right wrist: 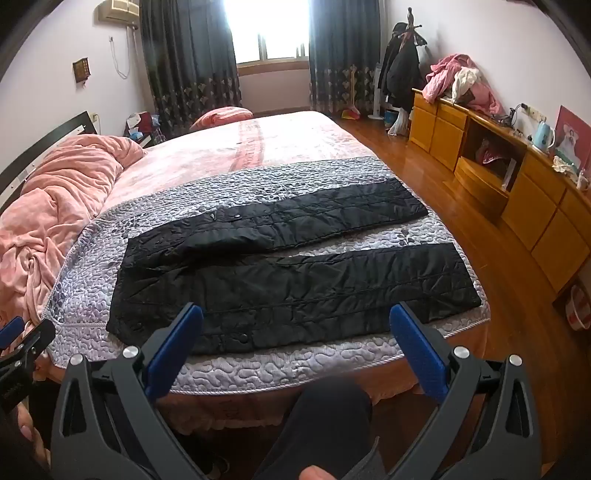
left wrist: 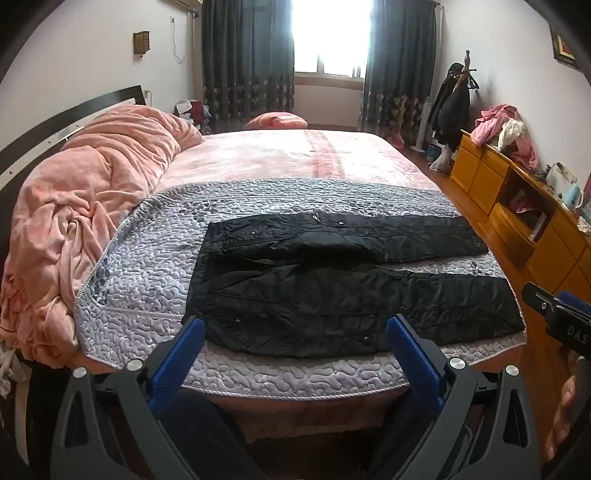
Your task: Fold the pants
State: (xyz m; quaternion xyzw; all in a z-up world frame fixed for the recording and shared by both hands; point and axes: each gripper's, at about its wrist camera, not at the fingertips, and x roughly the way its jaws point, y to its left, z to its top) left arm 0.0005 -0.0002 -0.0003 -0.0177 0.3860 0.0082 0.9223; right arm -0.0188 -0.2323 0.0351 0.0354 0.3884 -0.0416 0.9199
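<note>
Left claw [left wrist: 295,328] and right claw [right wrist: 295,319] both gape wide, tilted downward, gripping nothing.

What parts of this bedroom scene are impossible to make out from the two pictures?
- Window, left wrist view: glare washes out everything outside.
- Underside of the black pants, both views: hidden against the quilt.
- Framed picture, left wrist view: cut off by the lens edge.
- Dresser items, right wrist view: too small to identify.
</note>
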